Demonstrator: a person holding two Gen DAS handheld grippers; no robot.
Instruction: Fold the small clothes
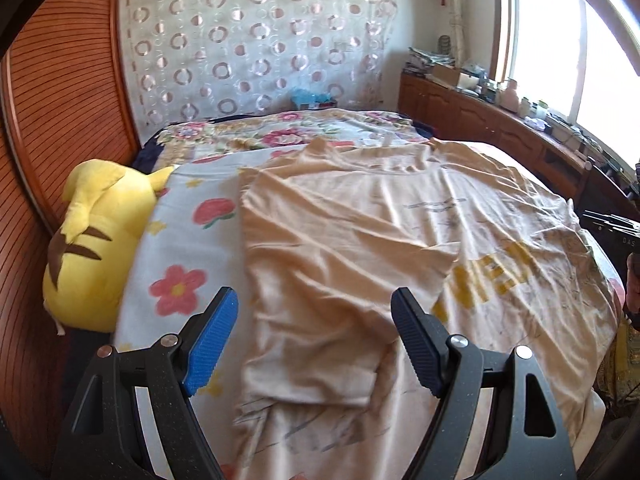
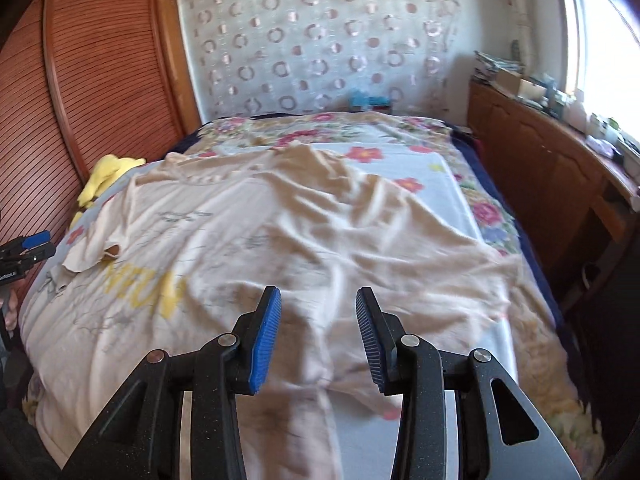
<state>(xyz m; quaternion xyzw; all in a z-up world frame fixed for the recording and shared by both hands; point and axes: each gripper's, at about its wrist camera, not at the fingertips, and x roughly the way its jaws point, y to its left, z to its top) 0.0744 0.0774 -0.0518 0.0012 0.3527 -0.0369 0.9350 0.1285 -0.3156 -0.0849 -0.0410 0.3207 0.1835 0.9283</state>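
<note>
A beige T-shirt (image 1: 360, 220) with yellow lettering lies spread and wrinkled on the flower-patterned bed (image 1: 176, 240), one side panel folded inward over its front, a yellow plush toy (image 1: 100, 236) beside it against the slatted wooden headboard (image 1: 60, 100). The left claw (image 1: 314, 340) hangs above the folded side of the shirt with its blue pads wide apart and nothing between them. The right claw (image 2: 318, 332) stands above the shirt's other side, its pads partly parted and gripping no cloth.

Sunlit window (image 1: 560, 52) above wooden cabinets (image 1: 472, 116) (cluttered top)
</note>
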